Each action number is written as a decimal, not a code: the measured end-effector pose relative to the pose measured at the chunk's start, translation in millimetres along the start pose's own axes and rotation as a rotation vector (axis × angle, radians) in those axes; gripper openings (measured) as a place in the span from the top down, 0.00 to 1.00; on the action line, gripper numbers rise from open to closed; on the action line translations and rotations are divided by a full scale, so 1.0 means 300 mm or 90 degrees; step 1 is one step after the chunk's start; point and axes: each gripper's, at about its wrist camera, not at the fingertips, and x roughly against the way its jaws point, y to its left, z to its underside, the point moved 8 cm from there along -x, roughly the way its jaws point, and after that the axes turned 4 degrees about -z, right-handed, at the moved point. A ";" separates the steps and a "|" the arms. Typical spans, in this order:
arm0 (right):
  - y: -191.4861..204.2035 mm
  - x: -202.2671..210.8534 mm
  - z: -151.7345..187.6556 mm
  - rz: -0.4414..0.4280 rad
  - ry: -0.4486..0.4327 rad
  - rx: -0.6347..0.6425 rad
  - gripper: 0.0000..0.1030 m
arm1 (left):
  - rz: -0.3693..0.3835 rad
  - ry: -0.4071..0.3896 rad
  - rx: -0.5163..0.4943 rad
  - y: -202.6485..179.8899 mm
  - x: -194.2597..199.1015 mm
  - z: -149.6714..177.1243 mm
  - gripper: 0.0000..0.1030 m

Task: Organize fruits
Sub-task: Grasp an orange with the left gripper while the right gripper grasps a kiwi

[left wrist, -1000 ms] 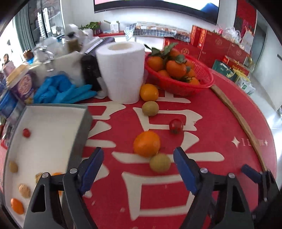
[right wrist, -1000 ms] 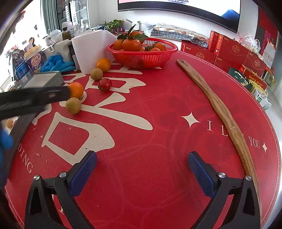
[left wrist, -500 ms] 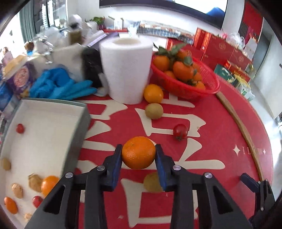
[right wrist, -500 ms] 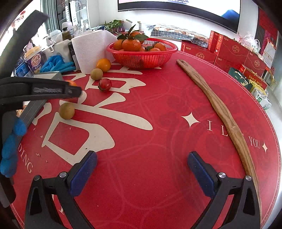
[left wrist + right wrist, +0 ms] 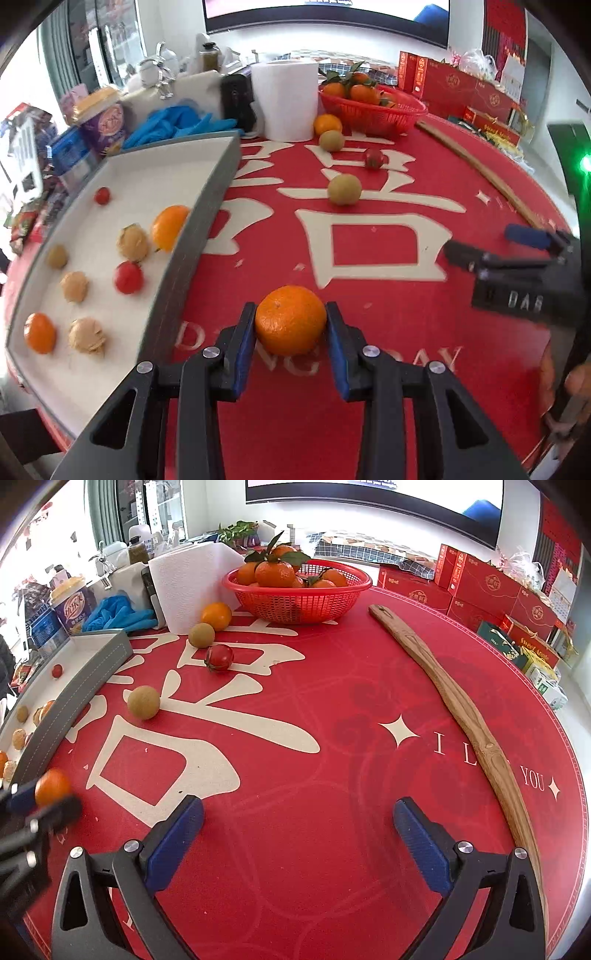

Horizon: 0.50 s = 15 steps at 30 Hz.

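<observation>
We hold the left tongs (image 5: pixel 290 325) closed tight on an orange (image 5: pixel 290 320). Both blue pads (image 5: pixel 244 341) press on its sides. The orange is up off the red worktop (image 5: pixel 388 302), at the near edge, just right of the tray's grey wall.

Our right tongs (image 5: pixel 298 834) are wide open with nothing in them. They hang over a bare red part of the worktop, near us.

On the left sits a white tray (image 5: pixel 173 280) with a grey wall. Inside it we see two oranges, two red tomatoes and some little brown fruits, all apart from each other.

A bit farther out, a round brown-green fruit (image 5: pixel 344 189) lies alone on the big cream letters. Past it is a small red tomato (image 5: pixel 374 158). Farther still, another brown-green fruit (image 5: pixel 331 140) lies just beside another orange (image 5: pixel 327 124).

Behind those stands a white paper roll (image 5: pixel 285 99), upright. To its right is a red basket (image 5: pixel 373 114) full of oranges with green leaves. Blue gloves (image 5: pixel 177 123) lie in a heap left of the roll, past the far end of the tray.

A long wooden stick (image 5: pixel 465 716) lies along the right side of the worktop, from near to far. Red boxes (image 5: pixel 487 587) are stacked at the far right, off the worktop.
</observation>
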 end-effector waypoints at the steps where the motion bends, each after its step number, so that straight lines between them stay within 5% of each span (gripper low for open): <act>1: 0.000 0.000 0.000 0.000 0.000 0.000 0.00 | -0.002 -0.002 -0.001 0.001 -0.002 0.003 0.62; 15: 0.296 -0.108 -0.137 -0.103 0.000 0.083 0.01 | 0.014 -0.014 0.029 0.011 -0.002 0.012 0.61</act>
